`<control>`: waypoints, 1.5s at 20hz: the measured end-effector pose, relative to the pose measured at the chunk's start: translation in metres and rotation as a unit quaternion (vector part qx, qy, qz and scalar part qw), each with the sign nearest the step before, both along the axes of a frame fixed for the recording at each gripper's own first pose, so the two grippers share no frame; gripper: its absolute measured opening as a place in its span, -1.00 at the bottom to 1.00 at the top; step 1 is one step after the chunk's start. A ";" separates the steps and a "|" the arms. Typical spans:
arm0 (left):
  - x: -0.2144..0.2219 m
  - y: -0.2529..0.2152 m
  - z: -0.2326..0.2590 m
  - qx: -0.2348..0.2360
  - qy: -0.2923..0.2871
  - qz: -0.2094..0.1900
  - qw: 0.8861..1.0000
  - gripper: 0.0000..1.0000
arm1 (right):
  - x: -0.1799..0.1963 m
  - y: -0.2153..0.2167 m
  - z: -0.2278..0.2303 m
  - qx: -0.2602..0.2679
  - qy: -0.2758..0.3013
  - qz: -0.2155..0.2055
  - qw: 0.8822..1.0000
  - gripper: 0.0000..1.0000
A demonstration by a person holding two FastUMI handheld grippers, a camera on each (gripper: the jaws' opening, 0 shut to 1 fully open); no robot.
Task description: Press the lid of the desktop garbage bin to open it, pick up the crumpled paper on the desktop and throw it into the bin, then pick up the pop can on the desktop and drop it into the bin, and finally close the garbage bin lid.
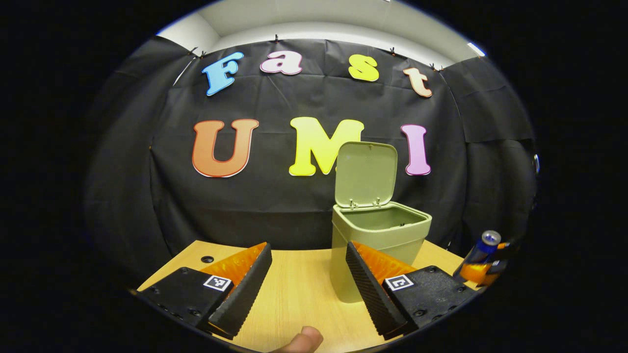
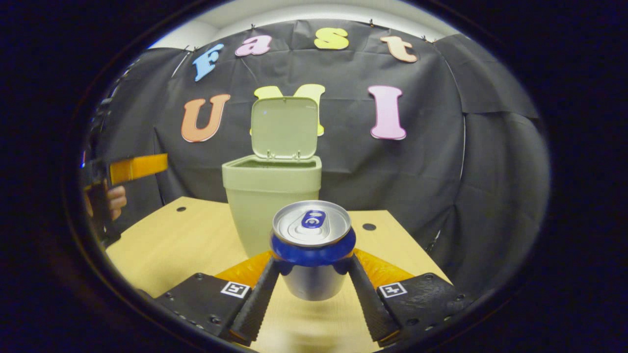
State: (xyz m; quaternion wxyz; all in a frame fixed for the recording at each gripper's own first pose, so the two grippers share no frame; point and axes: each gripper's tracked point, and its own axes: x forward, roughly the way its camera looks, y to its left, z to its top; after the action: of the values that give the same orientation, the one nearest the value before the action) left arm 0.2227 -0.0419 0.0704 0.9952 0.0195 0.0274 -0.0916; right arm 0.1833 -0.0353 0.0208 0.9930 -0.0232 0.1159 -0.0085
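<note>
Behind the right claw's [image 2: 310, 289] gripped pop can [image 2: 312, 247], the bin [image 2: 272, 196] stands open.

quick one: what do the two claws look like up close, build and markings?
Both match. The left claw has two wedge-shaped fingers with ribbed inner faces, mounted on black blocks with visible screws, orange translucent panels behind them, and a square black-and-white tag on each block. The right claw has the same build and tags.

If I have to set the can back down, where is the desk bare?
Bare wood lies left of the bin, toward the small hole, and in front between bin and right claw, which grips the can. Right of the bin is narrower.
</note>
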 end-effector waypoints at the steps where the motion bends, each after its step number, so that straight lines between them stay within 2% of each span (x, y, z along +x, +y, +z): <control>1: -0.005 0.008 -0.008 0.001 0.003 0.007 1.000 0.95 | 0.006 0.003 0.012 -0.002 -0.007 -0.001 1.000 0.60; 3: -0.012 0.026 -0.023 0.008 0.010 0.025 1.000 0.96 | 0.019 0.005 0.039 -0.006 -0.030 -0.004 1.000 0.60; 6: -0.021 0.039 -0.043 -0.018 0.031 0.034 0.999 0.96 | 0.040 0.019 0.075 0.010 -0.055 0.006 0.998 0.60; 7: -0.023 0.042 -0.046 -0.022 0.034 0.036 0.999 1.00 | 0.046 0.027 0.083 0.016 -0.057 0.012 0.998 0.60; 10: -0.025 0.055 -0.050 -0.020 0.027 0.051 0.998 0.95 | 0.075 0.042 0.107 0.021 -0.057 0.023 0.998 0.60; 14: -0.030 0.055 -0.053 -0.030 0.030 0.047 0.998 0.96 | 0.119 0.064 0.128 0.041 -0.049 0.033 0.997 0.60; 18: -0.033 0.054 -0.056 -0.020 0.030 0.048 0.998 0.96 | 0.163 0.075 0.135 0.022 -0.048 0.029 0.998 0.60; 22: -0.039 0.050 -0.060 -0.016 0.032 0.038 0.999 0.96 | 0.192 0.086 0.115 0.010 -0.016 0.024 1.000 0.61; 27: -0.036 0.055 -0.068 -0.018 0.036 0.035 0.999 0.96 | 0.207 0.096 0.097 0.004 0.005 0.029 1.000 0.63; 30: -0.032 0.061 -0.076 -0.022 0.044 0.038 0.998 0.96 | 0.205 0.094 0.101 0.001 0.004 0.025 1.000 0.63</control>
State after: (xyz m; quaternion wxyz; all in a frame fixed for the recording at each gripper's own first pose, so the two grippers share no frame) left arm 0.1911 0.0188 -0.0054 0.9960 -0.0074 0.0697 -0.0553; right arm 0.3881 0.0582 0.1214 0.9924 -0.0248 0.1192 0.0164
